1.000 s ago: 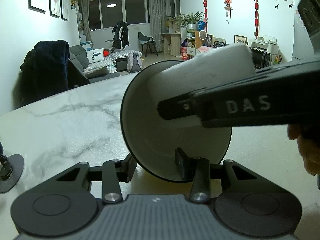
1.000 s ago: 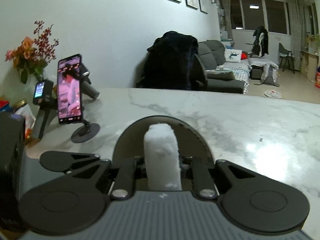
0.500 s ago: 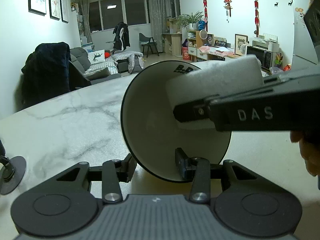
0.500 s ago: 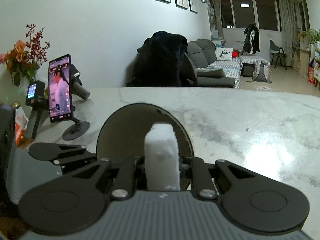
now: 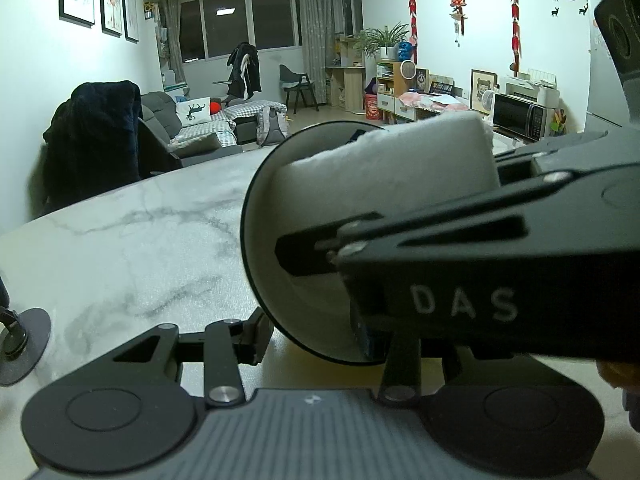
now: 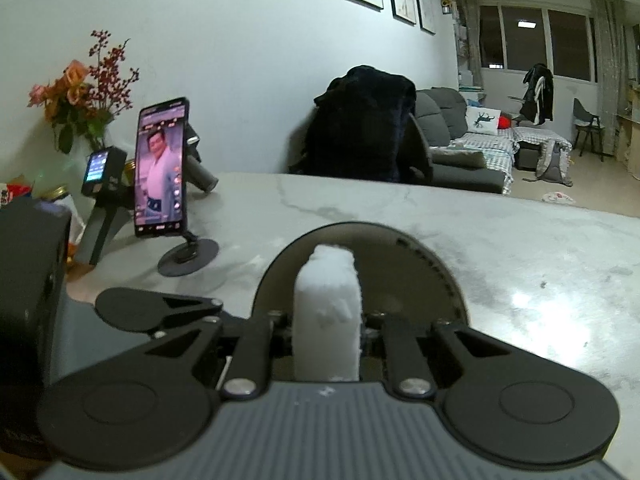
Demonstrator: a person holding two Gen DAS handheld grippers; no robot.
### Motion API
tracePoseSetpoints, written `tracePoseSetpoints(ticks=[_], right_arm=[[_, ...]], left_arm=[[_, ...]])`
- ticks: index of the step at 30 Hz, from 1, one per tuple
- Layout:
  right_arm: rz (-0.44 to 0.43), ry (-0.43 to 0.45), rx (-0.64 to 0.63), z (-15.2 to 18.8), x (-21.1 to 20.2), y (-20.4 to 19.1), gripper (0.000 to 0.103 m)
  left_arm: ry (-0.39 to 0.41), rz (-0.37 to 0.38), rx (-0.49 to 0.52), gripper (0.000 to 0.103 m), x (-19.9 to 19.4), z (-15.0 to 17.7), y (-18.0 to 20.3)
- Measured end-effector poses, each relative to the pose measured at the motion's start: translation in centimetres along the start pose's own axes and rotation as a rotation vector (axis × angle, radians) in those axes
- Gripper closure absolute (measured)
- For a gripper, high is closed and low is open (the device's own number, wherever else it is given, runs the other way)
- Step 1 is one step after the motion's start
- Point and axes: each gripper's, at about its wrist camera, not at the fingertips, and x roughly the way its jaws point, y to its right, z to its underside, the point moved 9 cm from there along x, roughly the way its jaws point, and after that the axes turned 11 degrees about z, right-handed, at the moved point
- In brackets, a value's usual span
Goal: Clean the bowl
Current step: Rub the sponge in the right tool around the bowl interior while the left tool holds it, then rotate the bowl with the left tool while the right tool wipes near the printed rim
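1. The left hand-held gripper (image 5: 308, 334) clamps the bowl (image 5: 272, 240) by its rim, tipped on edge above the bench (image 5: 120, 248).
2. The right hand-held gripper (image 6: 326, 322) pinches a white sponge (image 6: 326, 320) inside the bowl; wiping looks under way, and next calls for steady sweeps.

Dim indoor light, dark windows (image 5: 240, 24); glare on the table (image 6: 532, 300), fisheye bending the edges, sponge (image 5: 384, 176) blurred up close.

surface: tabletop (image 6: 520, 248), white marble, grey veins | on it: phone stand (image 6: 188, 258) with round base, near left edge | small tripod device (image 6: 105, 184) beside stand | glare patch at right
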Motion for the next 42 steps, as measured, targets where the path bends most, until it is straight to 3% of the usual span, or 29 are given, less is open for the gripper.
tracePoseSetpoints(ticks=[13,19,30,42], right_arm=[[0.006,0.017,0.01,-0.1,-0.8,0.8,0.085],[0.049,-0.021,0.046,1.1,-0.5,2.0,0.086],[0.026,-0.063,0.044,2.6,0.1,1.6,0.086],[-0.002,-0.084,0.025,3.0,0.4,1.0,0.086]], left_arm=[[0.0,0.0,-0.002,0.06,-0.3,0.2,-0.2],[0.002,0.015,-0.024,0.057,-0.3,0.2,-0.5],[-0.005,0.027,-0.035,0.053,-0.9,0.2,-1.1],[-0.022,0.041,0.022,0.047,-3.4,0.2,-0.8]])
